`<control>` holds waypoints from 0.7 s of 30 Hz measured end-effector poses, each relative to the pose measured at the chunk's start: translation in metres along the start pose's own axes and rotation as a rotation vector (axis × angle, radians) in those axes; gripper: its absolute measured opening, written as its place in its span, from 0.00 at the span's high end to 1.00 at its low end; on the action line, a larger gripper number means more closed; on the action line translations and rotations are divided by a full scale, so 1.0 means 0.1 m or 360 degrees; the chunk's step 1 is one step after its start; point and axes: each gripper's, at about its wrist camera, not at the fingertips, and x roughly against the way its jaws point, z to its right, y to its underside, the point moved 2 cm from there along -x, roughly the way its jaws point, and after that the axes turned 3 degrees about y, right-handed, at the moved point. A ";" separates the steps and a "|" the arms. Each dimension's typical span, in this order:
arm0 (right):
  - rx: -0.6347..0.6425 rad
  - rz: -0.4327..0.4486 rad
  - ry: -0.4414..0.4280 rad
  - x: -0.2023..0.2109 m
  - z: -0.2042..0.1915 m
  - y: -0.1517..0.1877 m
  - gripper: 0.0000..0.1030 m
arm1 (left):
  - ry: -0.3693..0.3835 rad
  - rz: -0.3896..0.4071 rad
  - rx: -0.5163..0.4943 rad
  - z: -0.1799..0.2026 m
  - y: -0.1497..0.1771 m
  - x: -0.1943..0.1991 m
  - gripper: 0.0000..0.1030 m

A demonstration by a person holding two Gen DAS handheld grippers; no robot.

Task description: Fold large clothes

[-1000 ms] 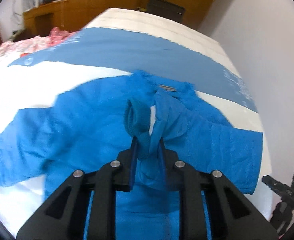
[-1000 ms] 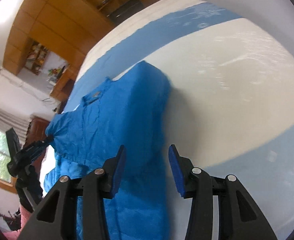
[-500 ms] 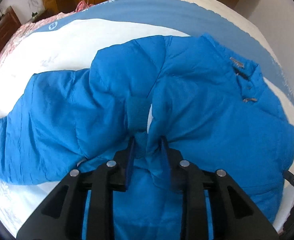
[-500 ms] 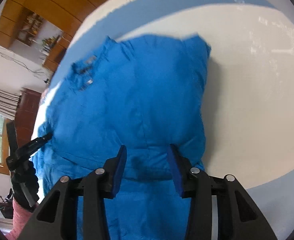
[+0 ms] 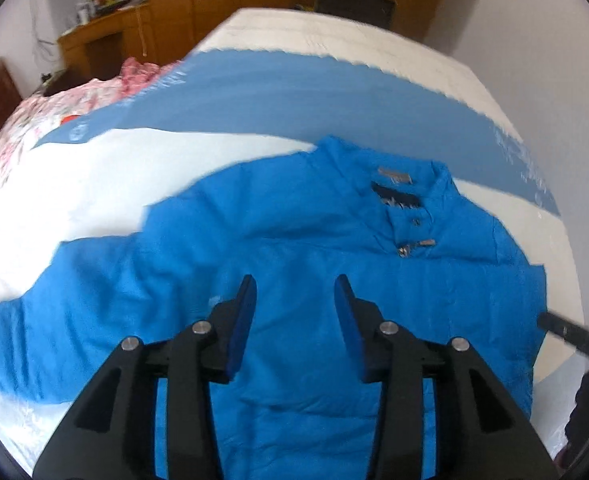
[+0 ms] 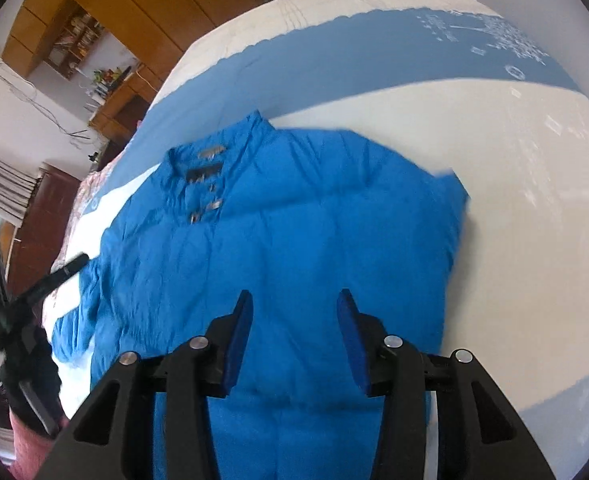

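Note:
A bright blue padded jacket (image 5: 294, 248) lies front up on the bed, collar and zipper pull (image 5: 406, 248) pointing away. One sleeve stretches out to the left (image 5: 34, 320). It also shows in the right wrist view (image 6: 314, 232), its right side folded in to a straight edge. My left gripper (image 5: 294, 304) is open and empty above the jacket's chest. My right gripper (image 6: 292, 320) is open and empty above the jacket's lower middle.
The bed cover (image 5: 94, 176) is white with a wide blue band (image 5: 294, 92). A pink floral cloth (image 5: 74, 96) lies at the far left. Wooden cabinets (image 5: 222, 4) stand behind. The other gripper's black arm (image 5: 574, 332) shows at right, and at left in the right wrist view (image 6: 34, 284).
My left gripper let go of the sleeve cuff it pinched and opened; the cuff is out of sight. Both grippers pulled back from the jacket. The right gripper stayed open.

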 end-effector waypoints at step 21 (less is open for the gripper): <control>0.0094 -0.0165 0.0101 -0.22 -0.10 0.55 0.55 | 0.0007 -0.0266 -0.0137 0.12 0.51 -0.47 0.59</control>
